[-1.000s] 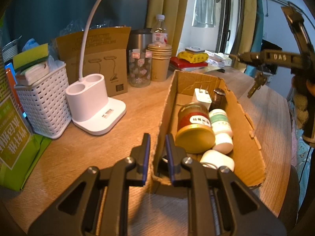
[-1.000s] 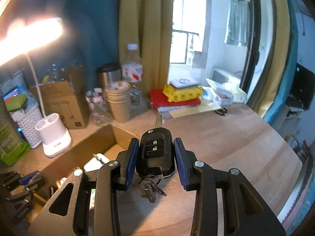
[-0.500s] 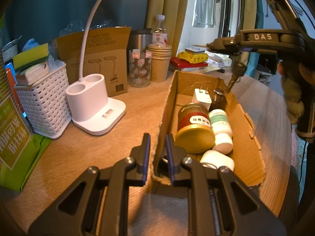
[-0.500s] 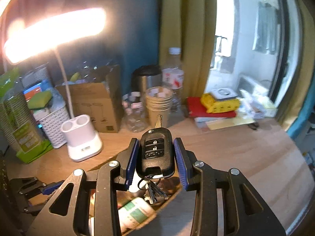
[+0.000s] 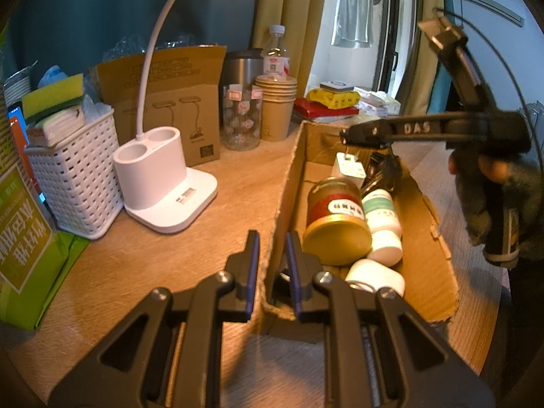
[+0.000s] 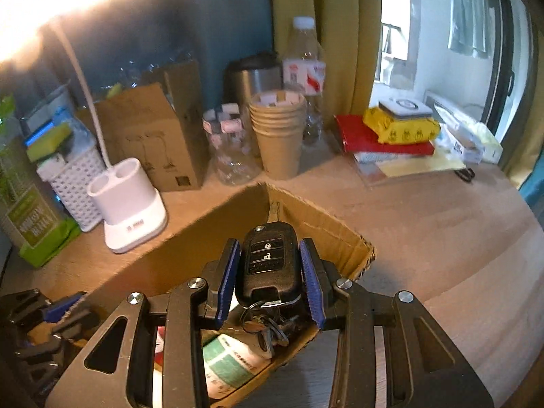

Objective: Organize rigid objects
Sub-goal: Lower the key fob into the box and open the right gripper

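My right gripper (image 6: pixel 268 277) sits low in the centre of its wrist view, and its blue pads look slightly off the sides of the car key fob (image 6: pixel 270 260) between them, so I cannot tell whether they are pinching it or letting go. The fob's ring of keys (image 6: pixel 268 328) hangs below, over the cardboard box (image 5: pixel 292 176).

In the left wrist view my left gripper (image 5: pixel 273 261), bottom centre, has its jaws nearly together with the box's near-left wall between them, which I judge is steadying the box.

Already inside the box, right of centre in that frame, I count a gold-lidded jar (image 5: pixel 335 217) lying on its side, a white bottle with a green label (image 5: pixel 382 219), a white cap-like piece (image 5: pixel 375 277) and a white plug adapter (image 5: pixel 348 168).

I judge sorting is well along: 4 items are boxed, and the fob is arriving. No other loose piece obviously awaiting the box shows on the wooden table (image 5: pixel 142 272).
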A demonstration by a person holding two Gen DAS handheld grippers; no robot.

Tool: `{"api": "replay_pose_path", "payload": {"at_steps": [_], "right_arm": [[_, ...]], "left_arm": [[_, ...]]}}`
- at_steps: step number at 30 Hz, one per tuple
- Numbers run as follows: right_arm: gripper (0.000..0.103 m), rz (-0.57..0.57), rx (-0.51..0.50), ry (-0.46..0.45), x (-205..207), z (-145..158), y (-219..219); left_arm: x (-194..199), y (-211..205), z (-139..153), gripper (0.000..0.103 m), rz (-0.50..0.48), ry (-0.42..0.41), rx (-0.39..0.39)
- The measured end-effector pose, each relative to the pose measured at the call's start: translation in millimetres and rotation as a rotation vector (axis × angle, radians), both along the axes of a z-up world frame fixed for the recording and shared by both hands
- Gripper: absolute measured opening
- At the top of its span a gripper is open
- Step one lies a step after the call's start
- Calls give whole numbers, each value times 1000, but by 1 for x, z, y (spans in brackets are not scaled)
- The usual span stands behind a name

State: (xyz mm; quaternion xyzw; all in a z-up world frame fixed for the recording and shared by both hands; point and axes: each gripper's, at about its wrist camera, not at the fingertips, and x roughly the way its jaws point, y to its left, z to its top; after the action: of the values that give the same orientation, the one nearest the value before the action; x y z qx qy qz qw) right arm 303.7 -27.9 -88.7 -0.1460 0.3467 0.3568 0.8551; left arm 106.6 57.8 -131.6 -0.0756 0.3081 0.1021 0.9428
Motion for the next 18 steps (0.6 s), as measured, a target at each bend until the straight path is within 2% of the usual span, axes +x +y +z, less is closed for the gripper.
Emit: {"api": "replay_pose_path", "payload": {"at_steps": [18], "right_arm": [[39,-27,-42,-36,0,-5,0]], "left_arm": [[-1,0,0,17,-1,-1,1]]}}
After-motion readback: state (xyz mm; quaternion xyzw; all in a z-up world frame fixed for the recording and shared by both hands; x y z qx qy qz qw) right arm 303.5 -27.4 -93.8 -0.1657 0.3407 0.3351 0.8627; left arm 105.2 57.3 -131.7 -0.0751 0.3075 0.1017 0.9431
